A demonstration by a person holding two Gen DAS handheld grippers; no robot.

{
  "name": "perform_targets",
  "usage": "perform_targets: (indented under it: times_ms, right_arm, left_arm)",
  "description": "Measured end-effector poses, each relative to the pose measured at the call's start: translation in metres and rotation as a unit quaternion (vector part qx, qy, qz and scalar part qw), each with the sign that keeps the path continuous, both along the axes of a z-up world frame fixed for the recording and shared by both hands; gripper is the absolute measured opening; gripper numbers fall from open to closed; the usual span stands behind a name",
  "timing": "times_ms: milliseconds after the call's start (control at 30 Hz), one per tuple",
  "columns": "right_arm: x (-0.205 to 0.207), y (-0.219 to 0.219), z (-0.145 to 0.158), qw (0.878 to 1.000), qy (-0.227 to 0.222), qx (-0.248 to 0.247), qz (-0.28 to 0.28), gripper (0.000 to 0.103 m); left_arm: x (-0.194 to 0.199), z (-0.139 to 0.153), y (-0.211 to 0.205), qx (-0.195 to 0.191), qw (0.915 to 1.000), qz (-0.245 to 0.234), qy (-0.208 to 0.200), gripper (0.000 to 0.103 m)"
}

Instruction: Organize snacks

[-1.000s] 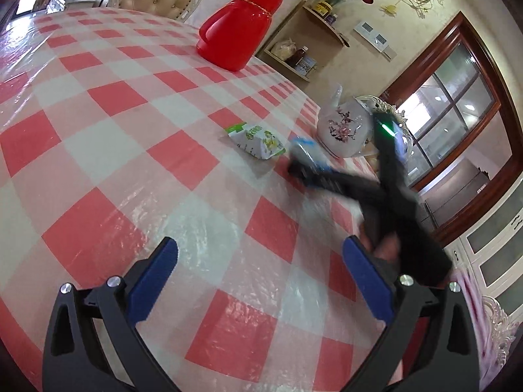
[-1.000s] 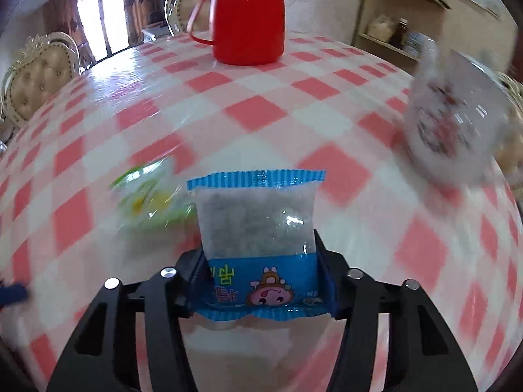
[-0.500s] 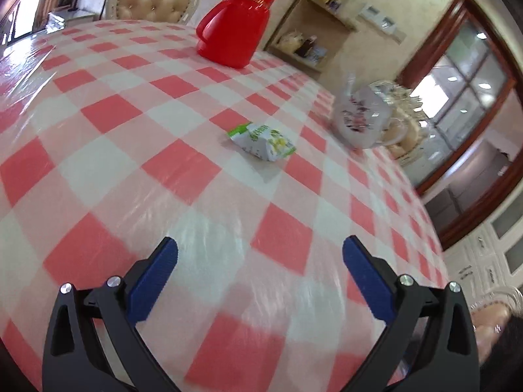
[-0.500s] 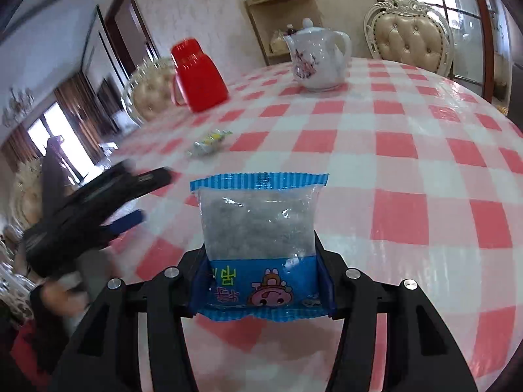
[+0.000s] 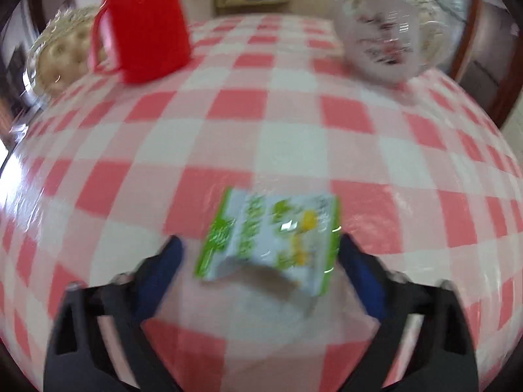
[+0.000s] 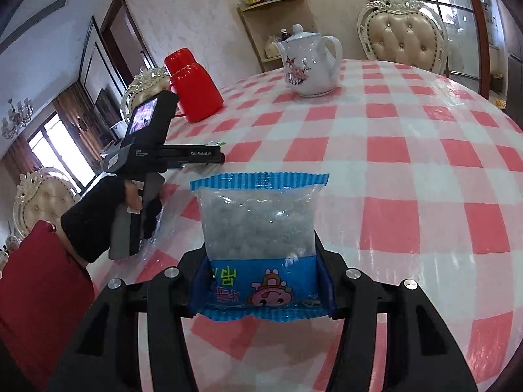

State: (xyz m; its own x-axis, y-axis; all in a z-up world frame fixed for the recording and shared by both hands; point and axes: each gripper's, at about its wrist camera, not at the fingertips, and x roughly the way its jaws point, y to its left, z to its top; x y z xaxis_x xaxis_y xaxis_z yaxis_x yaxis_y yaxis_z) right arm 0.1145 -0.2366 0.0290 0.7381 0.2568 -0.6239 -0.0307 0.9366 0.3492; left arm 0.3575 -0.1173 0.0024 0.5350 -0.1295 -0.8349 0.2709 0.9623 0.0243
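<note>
A green-and-white snack packet [image 5: 268, 238] lies on the red-checked tablecloth [image 5: 294, 130]. My left gripper [image 5: 261, 245] straddles it with jaws closing; the right blue pad [image 5: 356, 268] is at the packet's edge, while a gap remains at the left pad. The picture is blurred by motion. My right gripper [image 6: 261, 261] is shut on a blue snack packet [image 6: 258, 222] with a clear window, held upright above the table. In the right wrist view the left gripper [image 6: 209, 156] reaches over the table at left, held by a black-gloved hand [image 6: 98, 215], with a sliver of the green packet [image 6: 215, 143] at its tip.
A red jug [image 6: 193, 88] and a white flowered teapot [image 6: 310, 65] stand at the far side of the table. Padded chairs [image 6: 405, 36] ring the table. A corner shelf [image 6: 271, 9] is on the wall behind. A red sleeve [image 6: 39, 277] is at the lower left.
My left gripper has swung across the table to the green packet and its jaws have narrowed around it. My right gripper turned away with the blue packet, then held still.
</note>
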Motion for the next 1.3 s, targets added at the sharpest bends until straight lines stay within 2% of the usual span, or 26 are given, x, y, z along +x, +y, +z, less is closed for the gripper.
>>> perform_targets:
  times_ms: [33, 100, 200, 267, 400, 467, 567, 700, 833, 933, 1033, 1300]
  right_arm:
    - [0.001, -0.001, -0.001, 1.000, 0.003, 0.001, -0.002, 0.053]
    - [0.001, -0.002, -0.002, 1.000, 0.005, 0.001, -0.005, 0.053]
    - [0.002, -0.001, -0.004, 1.000, 0.006, -0.005, -0.004, 0.053]
    - [0.003, 0.000, -0.006, 1.000, 0.010, -0.006, -0.004, 0.053]
    - [0.004, -0.004, -0.007, 1.000, 0.013, -0.005, -0.008, 0.053]
    - [0.005, -0.006, -0.010, 1.000, 0.016, -0.002, -0.010, 0.053]
    - [0.005, -0.004, -0.011, 1.000, 0.015, -0.003, -0.003, 0.053]
    - [0.005, -0.006, -0.011, 1.000, 0.015, 0.004, -0.002, 0.053]
    - [0.001, -0.004, -0.010, 1.000, 0.008, 0.013, 0.002, 0.053]
    - [-0.008, -0.003, -0.013, 0.999, 0.025, 0.034, 0.005, 0.053]
    - [-0.027, 0.007, -0.012, 0.998, 0.039, 0.039, 0.003, 0.053]
    - [-0.084, 0.044, -0.004, 0.999, 0.030, 0.023, 0.017, 0.053]
  left_arm:
    - [-0.006, 0.004, 0.000, -0.001, 0.9999, 0.002, -0.011, 0.043]
    - [-0.018, 0.011, 0.000, -0.026, 0.9994, 0.004, -0.024, 0.040]
    - [-0.044, 0.018, -0.005, -0.028, 0.9982, -0.002, -0.053, 0.039]
    - [-0.074, 0.027, -0.004, -0.062, 0.9959, -0.005, -0.065, 0.039]
    - [-0.141, 0.041, 0.000, -0.085, 0.9924, -0.003, -0.088, 0.040]
    - [-0.171, 0.045, 0.006, -0.095, 0.9916, 0.007, -0.088, 0.040]
    - [-0.206, 0.045, 0.011, -0.085, 0.9919, 0.019, -0.092, 0.040]
    - [-0.252, 0.036, 0.033, -0.111, 0.9892, 0.045, -0.085, 0.040]
    - [-0.286, 0.034, 0.051, -0.121, 0.9877, 0.054, -0.084, 0.041]
    - [-0.307, 0.035, 0.062, -0.127, 0.9867, 0.057, -0.083, 0.041]
    - [-0.324, 0.035, 0.066, -0.121, 0.9873, 0.055, -0.087, 0.041]
    - [-0.347, 0.036, 0.066, -0.120, 0.9877, 0.046, -0.089, 0.041]
